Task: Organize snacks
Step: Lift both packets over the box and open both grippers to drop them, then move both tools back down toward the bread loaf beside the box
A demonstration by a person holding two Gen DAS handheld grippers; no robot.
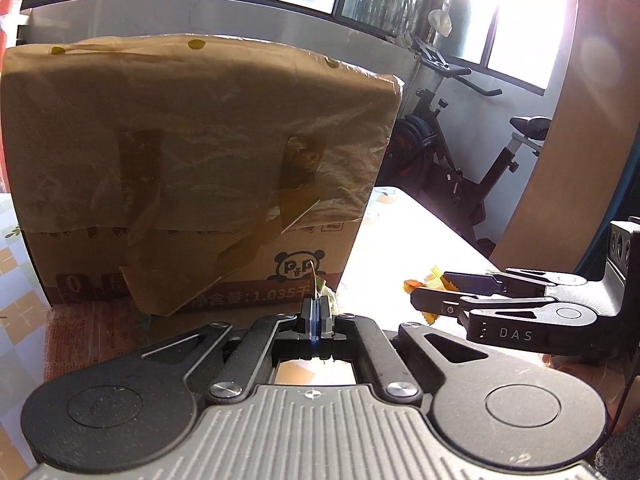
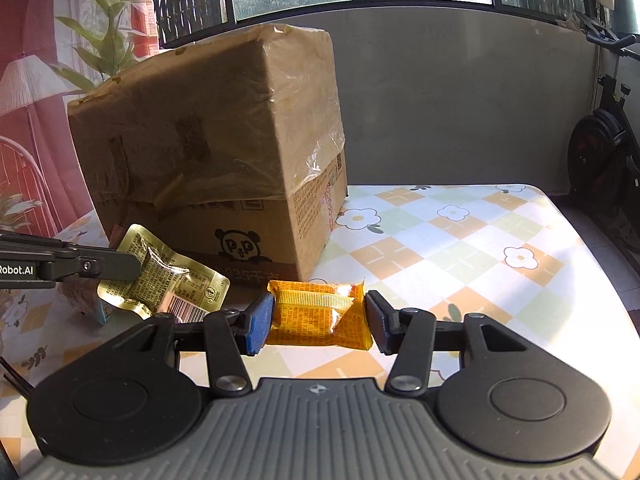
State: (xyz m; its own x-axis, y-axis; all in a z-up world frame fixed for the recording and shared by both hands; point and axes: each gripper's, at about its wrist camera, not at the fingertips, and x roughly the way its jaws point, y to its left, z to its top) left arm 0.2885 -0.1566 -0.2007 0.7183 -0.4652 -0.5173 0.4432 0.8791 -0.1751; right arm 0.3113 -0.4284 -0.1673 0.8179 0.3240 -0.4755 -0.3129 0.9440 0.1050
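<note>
Both grippers loaded, both in front of the box [image 2: 208,152].

Left gripper [image 1: 318,314]: jaws pressed together on the edge of the gold pouch [image 2: 160,276]. From the right wrist view the pouch hangs off the fingertips, flat and foil-like, barcode end toward the camera, clear of the table [image 2: 480,248].

Right gripper [image 2: 320,316]: jaws clamped on the orange pack [image 2: 318,314] across its length, blue pads [image 2: 256,324] against both ends. Pack sits level, slightly bowed.

Step in hand, as I read it: carrying both snacks toward the box. To do it well:
- Lift each snack above the top edge before moving in; the near wall stands tall and close.
- Keep the two grippers apart; they sit side by side, near one another.
- The pouch is pinched by a thin margin only. Move it smoothly, no swinging.
- Do not squeeze the orange pack harder; it already buckles a little.
- Release only once a snack is over its spot.

Containers: one cardboard box, panda print low on the front, brown tape and plastic film over its upper half. The top looks covered; whether it opens, or what is inside, cannot be told. Something low and reddish [image 1: 92,332] lies at its foot; unclear what.
</note>
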